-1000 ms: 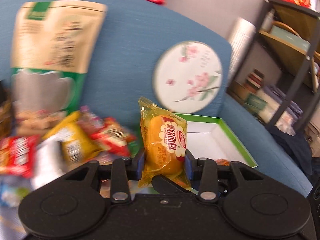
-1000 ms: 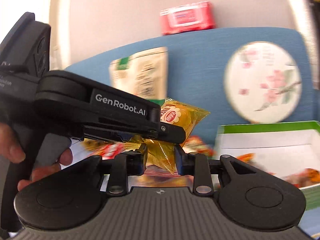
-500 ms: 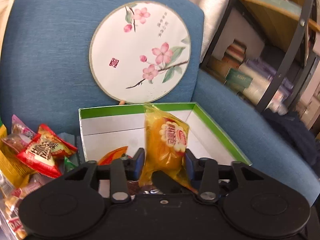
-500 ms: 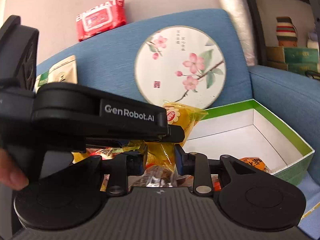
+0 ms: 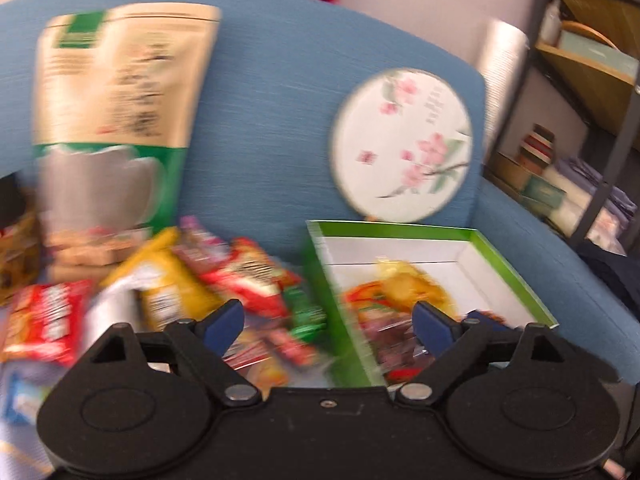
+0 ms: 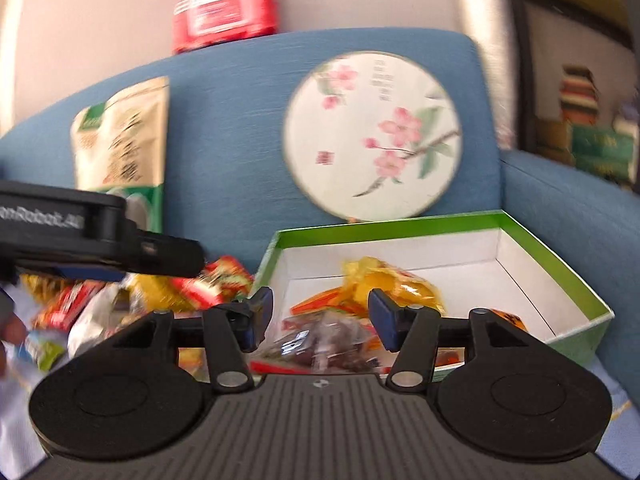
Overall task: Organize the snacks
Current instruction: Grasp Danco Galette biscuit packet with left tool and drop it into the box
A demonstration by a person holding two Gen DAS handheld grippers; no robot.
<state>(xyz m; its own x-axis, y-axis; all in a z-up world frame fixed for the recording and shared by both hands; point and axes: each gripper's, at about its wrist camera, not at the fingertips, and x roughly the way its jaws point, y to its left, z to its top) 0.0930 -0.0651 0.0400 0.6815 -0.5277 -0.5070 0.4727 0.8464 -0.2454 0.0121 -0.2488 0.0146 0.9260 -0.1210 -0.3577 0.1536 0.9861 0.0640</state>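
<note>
A green-rimmed white box sits on the blue sofa seat. Inside it lie yellow bread packets and other wrapped snacks. A loose heap of snacks lies left of the box. My left gripper hangs over the box's left wall, its jaws opening wide with nothing gripped between them. My right gripper is at the box's near edge, jaws opening, with no pad pressing on a snack. The left gripper's side also shows in the right wrist view.
A tall beige and green pouch leans on the sofa back. A round fan with pink blossoms stands behind the box. A red wipes pack lies on the sofa top. Dark shelves stand at the right.
Both grippers let go of their yellow bread packets, which now lie in the box. The left gripper swung back to the left toward the snack heap, and both sets of jaws spread.
</note>
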